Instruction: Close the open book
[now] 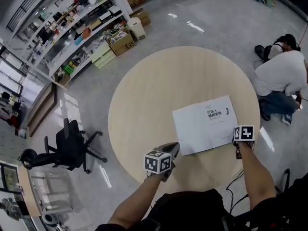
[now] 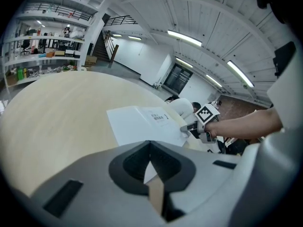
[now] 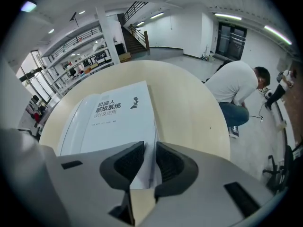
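Note:
A white book [image 1: 207, 124] lies shut and flat on the round wooden table [image 1: 159, 81], cover up with dark print on it. My right gripper [image 1: 236, 142] sits at the book's near right corner. In the right gripper view the jaws [image 3: 144, 160] stand a narrow gap apart with the corner of the book [image 3: 113, 122] running between them, and the pads do not visibly press on it. My left gripper [image 1: 172, 151] hovers over the table just off the book's near left corner, shut and empty [image 2: 150, 148]. The left gripper view shows the book [image 2: 142, 124] ahead and the right gripper [image 2: 191, 126] at its edge.
A person [image 1: 279, 76] crouches on the floor beyond the table's right side. A black office chair [image 1: 67, 146] stands to the left. Shelving [image 1: 82, 23] and cardboard boxes [image 1: 120, 42] line the far left. Cables trail on the floor near my right.

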`<act>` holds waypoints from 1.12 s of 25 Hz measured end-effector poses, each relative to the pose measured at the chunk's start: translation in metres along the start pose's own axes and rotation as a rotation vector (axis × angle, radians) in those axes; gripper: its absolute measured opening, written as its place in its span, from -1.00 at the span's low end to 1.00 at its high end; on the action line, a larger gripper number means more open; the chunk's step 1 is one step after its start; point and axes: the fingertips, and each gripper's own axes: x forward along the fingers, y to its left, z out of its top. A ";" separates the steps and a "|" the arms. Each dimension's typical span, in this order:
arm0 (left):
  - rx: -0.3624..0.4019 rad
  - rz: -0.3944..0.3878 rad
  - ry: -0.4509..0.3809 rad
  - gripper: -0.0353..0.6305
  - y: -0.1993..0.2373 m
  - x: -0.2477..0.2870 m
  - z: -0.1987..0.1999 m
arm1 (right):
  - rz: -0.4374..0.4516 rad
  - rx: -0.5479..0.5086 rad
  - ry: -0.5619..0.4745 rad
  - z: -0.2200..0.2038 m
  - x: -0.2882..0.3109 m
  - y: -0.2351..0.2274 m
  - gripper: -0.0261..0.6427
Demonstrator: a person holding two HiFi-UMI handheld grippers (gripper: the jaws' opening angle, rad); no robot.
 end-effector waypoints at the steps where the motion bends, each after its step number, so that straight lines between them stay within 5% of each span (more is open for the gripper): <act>1: -0.003 0.004 -0.003 -0.93 0.002 -0.001 -0.001 | -0.004 -0.010 -0.005 0.000 -0.001 0.000 -0.72; 11: 0.006 -0.002 -0.047 -0.93 0.006 -0.022 0.008 | -0.082 0.005 -0.067 0.016 -0.037 0.003 -0.63; 28: 0.009 -0.034 -0.082 -0.93 0.003 -0.045 -0.002 | 0.252 -0.420 -0.065 -0.009 -0.062 0.201 -0.46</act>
